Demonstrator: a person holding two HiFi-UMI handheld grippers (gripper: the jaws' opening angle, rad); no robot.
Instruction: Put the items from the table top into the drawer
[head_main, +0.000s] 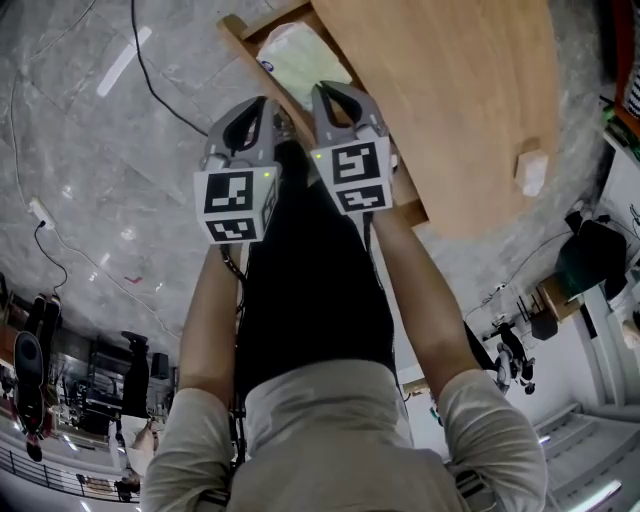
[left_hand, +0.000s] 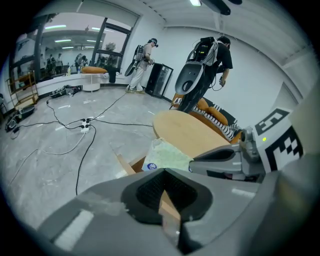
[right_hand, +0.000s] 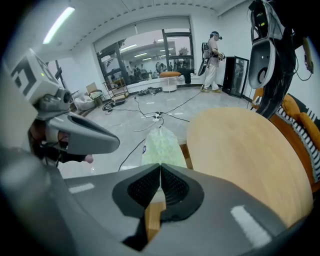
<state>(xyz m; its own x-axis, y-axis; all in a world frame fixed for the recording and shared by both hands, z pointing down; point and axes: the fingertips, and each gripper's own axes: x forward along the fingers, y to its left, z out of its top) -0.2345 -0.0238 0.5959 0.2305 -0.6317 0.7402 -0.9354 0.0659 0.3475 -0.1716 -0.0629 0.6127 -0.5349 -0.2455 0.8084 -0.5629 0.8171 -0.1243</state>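
Wood-grain table (head_main: 450, 90), round-topped, fills the upper right of my head view. Its drawer (head_main: 232, 28) stands pulled out from under the edge, with a pale green bag (head_main: 305, 55) lying inside.

I have the left hand-held gripper (head_main: 262, 102) and the right hand-held gripper (head_main: 325, 92) side by side, angled steeply down at the drawer's near rail. Each has its jaws pressed together and carries nothing. The strip of wood showing past the pads in both gripper views is the rail beyond them, not something held.

Closed and paired like this, I judge they are placed to work on the drawer itself rather than to pick anything up.

A small pale block (head_main: 530, 170) sits on the table near its far edge, well apart from both grippers, so I'd say the job isn't finished.

The table top overhangs part of the drawer, narrowing the way in. A black cable (head_main: 150, 75) trails over the grey floor beside it.
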